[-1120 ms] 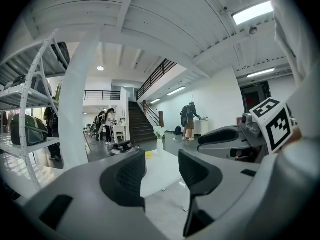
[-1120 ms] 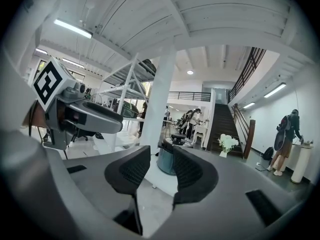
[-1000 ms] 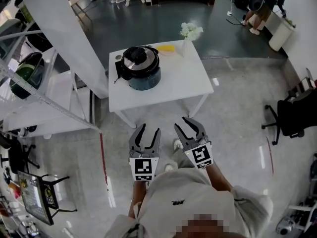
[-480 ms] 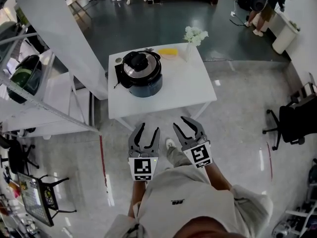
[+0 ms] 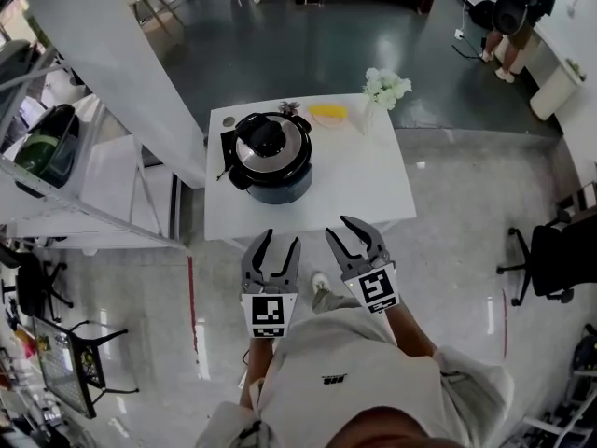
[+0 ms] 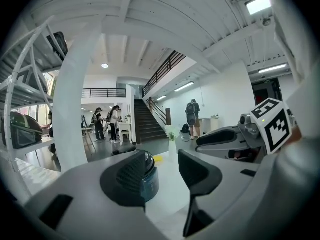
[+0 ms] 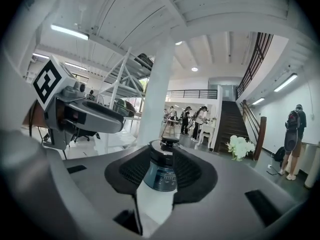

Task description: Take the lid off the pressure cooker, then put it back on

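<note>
The dark pressure cooker [image 5: 270, 161] stands on the left half of a white table [image 5: 373, 185], its steel lid [image 5: 271, 145] with a black knob seated on it. Both grippers hover over the floor just short of the table's near edge, apart from the cooker. My left gripper [image 5: 278, 243] has its jaws apart with nothing between them. My right gripper [image 5: 347, 236] is the same. In the left gripper view the cooker [image 6: 150, 178] peeks out beside the left pad. The right gripper view shows the cooker [image 7: 162, 170] straight ahead, framed by the two pads.
A vase of white flowers [image 5: 384, 90] and a yellow item [image 5: 328, 113] sit at the table's far edge. A white column [image 5: 112, 63] and a metal rack [image 5: 56, 166] stand left of the table. A black office chair [image 5: 550, 259] is at the right. A person [image 5: 518, 7] stands far back.
The table and cooker have come nearer to both grippers in the head view. The grippers keep the same pose side by side, with the jaws unchanged.
</note>
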The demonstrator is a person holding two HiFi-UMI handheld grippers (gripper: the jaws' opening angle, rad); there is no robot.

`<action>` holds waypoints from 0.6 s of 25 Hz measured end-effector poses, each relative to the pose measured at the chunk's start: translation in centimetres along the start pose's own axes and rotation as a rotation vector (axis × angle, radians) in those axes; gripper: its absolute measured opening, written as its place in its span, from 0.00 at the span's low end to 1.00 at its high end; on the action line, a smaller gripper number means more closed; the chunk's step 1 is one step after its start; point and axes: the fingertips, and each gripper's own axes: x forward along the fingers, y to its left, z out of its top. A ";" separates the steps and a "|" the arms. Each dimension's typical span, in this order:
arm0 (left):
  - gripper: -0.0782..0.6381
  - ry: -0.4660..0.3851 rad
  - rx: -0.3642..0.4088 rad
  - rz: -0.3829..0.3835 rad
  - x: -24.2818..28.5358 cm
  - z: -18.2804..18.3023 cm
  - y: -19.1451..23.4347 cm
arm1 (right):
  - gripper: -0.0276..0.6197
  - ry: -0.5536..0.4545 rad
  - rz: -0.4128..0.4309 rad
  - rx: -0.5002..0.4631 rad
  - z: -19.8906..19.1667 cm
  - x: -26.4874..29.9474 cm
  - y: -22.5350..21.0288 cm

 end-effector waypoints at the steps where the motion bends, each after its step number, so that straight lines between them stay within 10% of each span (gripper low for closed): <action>1: 0.42 0.003 0.001 0.005 0.8 0.1 0.3 | 0.25 -0.001 0.007 -0.001 0.0 0.7 -0.6; 15: 0.42 0.039 0.011 0.060 9.7 1.6 3.4 | 0.25 -0.007 0.094 0.006 0.1 8.6 -6.8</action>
